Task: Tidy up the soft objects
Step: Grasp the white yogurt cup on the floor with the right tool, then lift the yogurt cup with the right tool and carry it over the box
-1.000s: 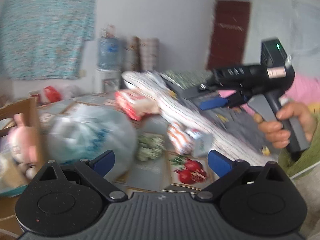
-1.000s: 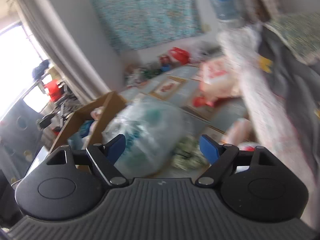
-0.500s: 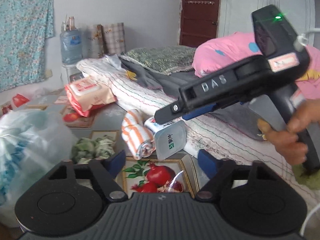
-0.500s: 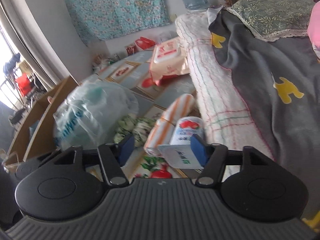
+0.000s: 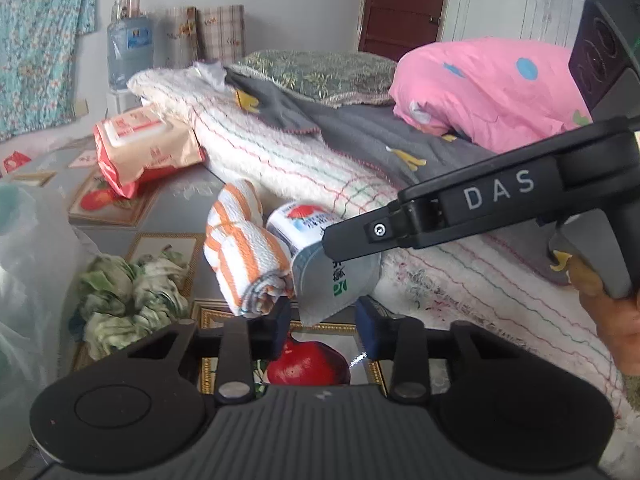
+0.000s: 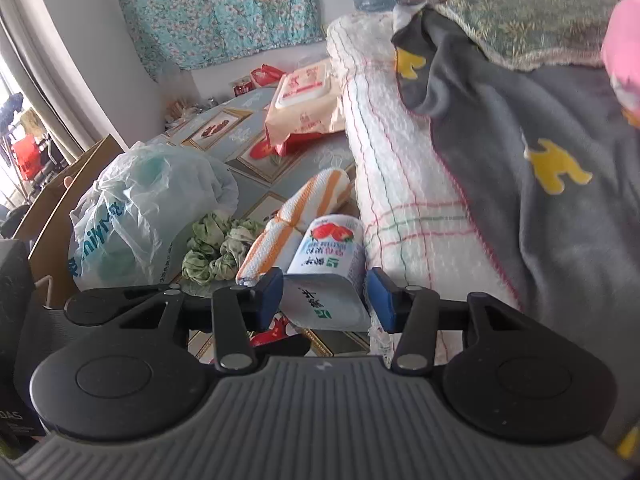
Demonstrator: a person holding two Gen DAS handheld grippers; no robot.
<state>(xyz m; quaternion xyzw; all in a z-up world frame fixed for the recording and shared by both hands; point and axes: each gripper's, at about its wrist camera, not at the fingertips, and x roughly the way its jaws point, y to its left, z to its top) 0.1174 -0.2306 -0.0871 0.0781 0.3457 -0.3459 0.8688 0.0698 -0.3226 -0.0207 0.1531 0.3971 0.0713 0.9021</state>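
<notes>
The right hand-held gripper point(image 6: 324, 294) is closing, its blue pads either side of a white strawberry-printed drink pouch point(image 6: 330, 258); whether they press it cannot be told. The pouch lies beside an orange-striped rolled towel point(image 6: 296, 220), against a bed's white blanket point(image 6: 404, 184). The left hand-held gripper point(image 5: 323, 330), also closing, holds nothing above the pomegranate-patterned floor point(image 5: 308, 364). A green scrunched cloth point(image 5: 132, 292) lies near a plastic bag point(image 6: 148, 208).
</notes>
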